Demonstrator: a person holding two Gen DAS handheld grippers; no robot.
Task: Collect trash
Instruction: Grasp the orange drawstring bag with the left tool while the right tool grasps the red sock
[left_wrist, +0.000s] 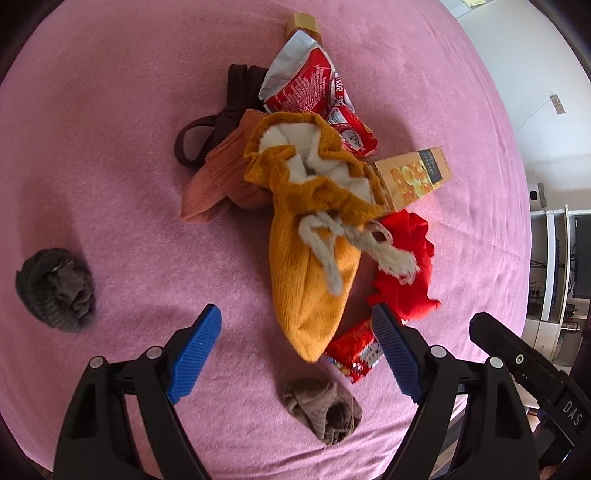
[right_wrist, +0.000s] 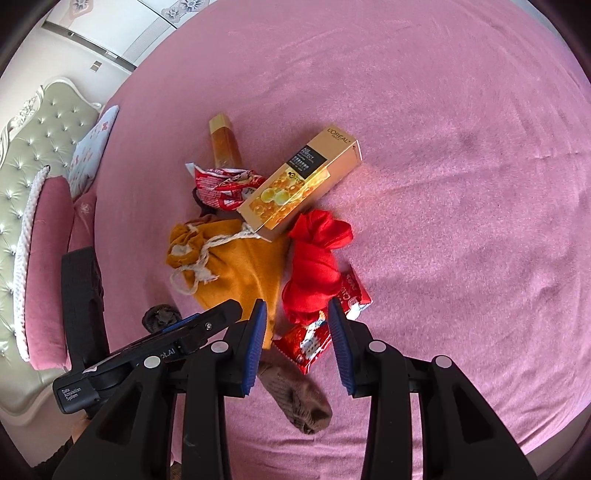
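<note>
A bed (right_wrist: 461, 129) under a pink fleece cover fills both views, lit by bright daylight. In the right wrist view a tufted grey-green headboard (right_wrist: 33, 147) with a white carved frame stands at the left, with a pink pillow (right_wrist: 48, 258) and a floral cushion (right_wrist: 92, 147) against it. In the left wrist view a white wall (left_wrist: 535, 74) and white shelving (left_wrist: 554, 258) lie to the right.

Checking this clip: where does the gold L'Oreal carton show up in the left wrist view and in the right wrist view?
Left wrist: the gold carton lies right of centre, its near end tucked against the mustard drawstring pouch.
Right wrist: the gold carton lies just above centre, slanting up to the right, its lower end over the pouch.
Shared landmark: the red cloth, just below the carton in both views.
</note>
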